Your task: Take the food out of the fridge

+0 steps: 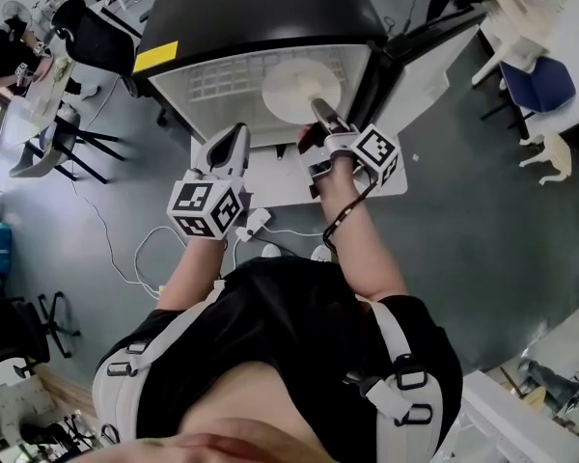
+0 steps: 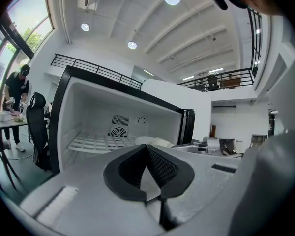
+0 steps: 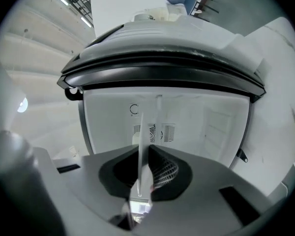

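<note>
White plate (image 1: 294, 87) rim pinched in right tool (image 1: 318, 107) at fridge (image 1: 261, 13) mouth; left tool (image 1: 237, 134) closed, empty.

A black top (image 1: 289, 326) is worn, and over it a pale grey harness (image 1: 402, 347) whose broad straps are fitted with black buckles (image 1: 412, 378). The left gripper (image 1: 237, 135) and the right gripper (image 1: 320, 107) are built of light grey moulded shells. Each is topped by a cube printed with black-and-white square markers: the left cube (image 1: 206, 208) and the right cube (image 1: 377, 154). A thin black cable (image 1: 340, 218) is attached to the right gripper. In both gripper views the jaws are lined with black pads (image 2: 161, 167), embossed with a fine grid and set in a dark recess of the grey housing.
</note>
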A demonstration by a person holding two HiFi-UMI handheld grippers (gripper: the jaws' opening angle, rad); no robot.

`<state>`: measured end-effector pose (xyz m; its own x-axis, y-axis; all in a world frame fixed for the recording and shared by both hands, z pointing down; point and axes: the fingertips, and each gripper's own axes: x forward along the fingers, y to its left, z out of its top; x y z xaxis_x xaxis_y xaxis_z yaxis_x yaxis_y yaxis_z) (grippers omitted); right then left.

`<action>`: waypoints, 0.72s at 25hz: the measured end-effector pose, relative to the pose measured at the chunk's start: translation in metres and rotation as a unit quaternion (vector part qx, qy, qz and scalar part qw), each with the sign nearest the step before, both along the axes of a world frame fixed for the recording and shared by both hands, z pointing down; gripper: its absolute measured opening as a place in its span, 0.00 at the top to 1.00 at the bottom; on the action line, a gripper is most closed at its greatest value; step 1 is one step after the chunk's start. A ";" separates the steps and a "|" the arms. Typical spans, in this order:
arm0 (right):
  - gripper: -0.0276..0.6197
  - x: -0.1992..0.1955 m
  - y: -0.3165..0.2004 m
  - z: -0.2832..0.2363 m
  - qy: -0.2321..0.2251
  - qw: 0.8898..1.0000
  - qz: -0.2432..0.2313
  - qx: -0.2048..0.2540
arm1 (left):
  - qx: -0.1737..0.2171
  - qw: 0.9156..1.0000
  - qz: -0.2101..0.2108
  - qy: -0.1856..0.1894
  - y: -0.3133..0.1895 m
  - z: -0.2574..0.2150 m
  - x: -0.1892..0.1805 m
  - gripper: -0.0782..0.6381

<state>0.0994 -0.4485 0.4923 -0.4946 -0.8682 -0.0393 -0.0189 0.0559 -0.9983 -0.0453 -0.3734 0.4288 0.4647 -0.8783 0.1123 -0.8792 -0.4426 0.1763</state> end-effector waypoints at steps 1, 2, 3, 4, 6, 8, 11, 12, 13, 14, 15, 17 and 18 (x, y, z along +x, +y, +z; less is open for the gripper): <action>0.91 0.002 0.005 -0.003 0.005 1.000 -0.003 0.008 | 0.000 1.000 0.000 0.001 0.000 0.000 0.000 0.89; 0.91 0.003 0.010 -0.006 0.010 1.000 -0.005 0.012 | 0.000 1.000 0.000 0.002 -0.001 0.000 0.000 0.89; 0.91 0.006 0.015 -0.008 0.013 1.000 -0.006 0.012 | 0.000 1.000 0.001 0.003 -0.001 0.000 0.000 0.89; 0.91 0.009 0.021 -0.009 0.016 1.000 -0.005 0.008 | -0.001 1.000 0.001 0.004 -0.002 0.001 0.000 0.89; 0.91 0.015 0.032 -0.010 0.016 1.000 -0.001 -0.003 | -0.003 1.000 0.005 0.005 -0.003 0.002 0.001 0.89; 0.91 0.022 0.041 -0.010 0.018 1.000 0.003 -0.004 | -0.004 1.000 0.008 0.005 -0.005 0.004 0.002 0.89; 0.91 0.033 0.054 -0.009 0.025 1.000 0.011 -0.004 | -0.006 1.000 0.011 0.005 -0.007 0.008 0.002 0.89; 0.91 0.038 0.058 -0.008 0.027 0.999 0.016 -0.006 | -0.007 1.000 0.012 0.004 -0.007 0.010 0.002 0.89; 0.91 0.043 0.063 -0.005 0.030 0.999 0.021 -0.009 | -0.008 1.000 0.013 0.001 -0.007 0.013 0.002 0.89; 0.91 0.047 0.067 -0.003 0.032 0.999 0.026 -0.012 | -0.009 1.000 0.014 -0.002 -0.008 0.016 0.002 0.89; 0.91 0.052 0.070 -0.001 0.034 0.999 0.031 -0.015 | -0.011 1.000 0.014 -0.004 -0.008 0.019 0.002 0.89; 0.91 0.059 0.075 0.002 0.035 0.998 0.038 -0.017 | -0.015 1.000 0.016 -0.009 -0.009 0.023 0.002 0.89; 0.91 0.061 0.077 0.003 0.035 0.998 0.041 -0.017 | -0.016 1.000 0.017 -0.011 -0.009 0.025 0.002 0.89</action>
